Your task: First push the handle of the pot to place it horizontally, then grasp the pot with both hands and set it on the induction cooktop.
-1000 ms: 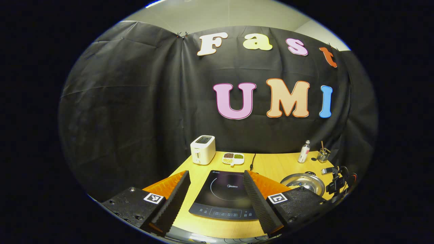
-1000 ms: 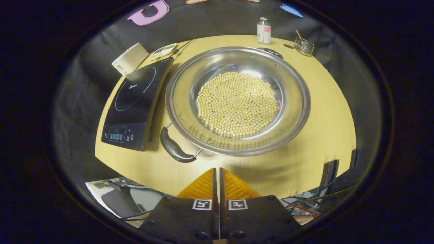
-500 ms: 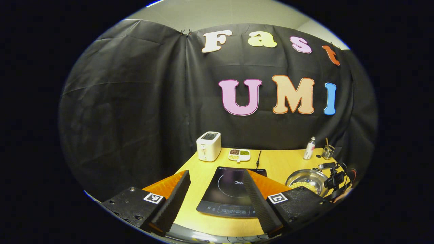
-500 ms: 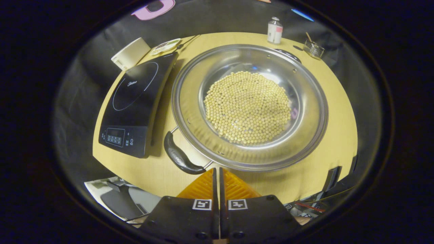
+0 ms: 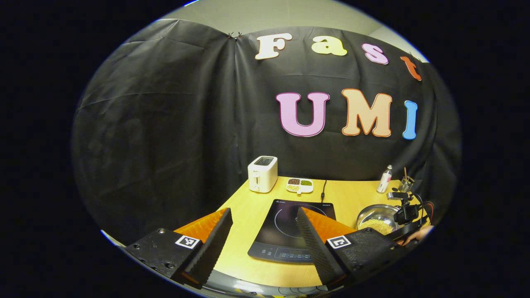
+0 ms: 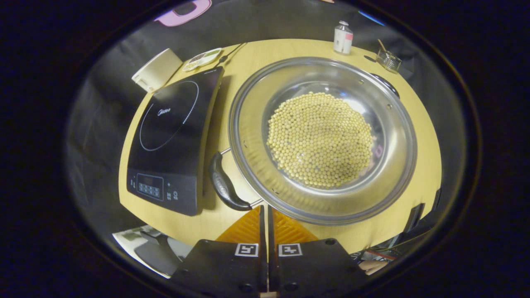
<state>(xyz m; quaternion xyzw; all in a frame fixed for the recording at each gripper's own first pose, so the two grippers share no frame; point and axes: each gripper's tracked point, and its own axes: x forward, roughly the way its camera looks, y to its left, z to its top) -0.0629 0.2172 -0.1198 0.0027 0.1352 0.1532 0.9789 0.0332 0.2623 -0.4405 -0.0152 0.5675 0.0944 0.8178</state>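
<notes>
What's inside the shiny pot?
The pot holds a heap of small yellow beans, with bare metal around them. The pot's bottom under the heap is covered, so anything beneath stays hidden.

White toaster [image 5: 262, 173] at back left of the yellow table [image 5: 244, 215], divided snack dish [image 5: 299, 185] just beside it. Black cord [image 5: 322, 187] next to the dish. Small bottle [image 6: 343, 32] and wire holder with sticks [image 6: 388, 60] at back right, near each other.
</notes>
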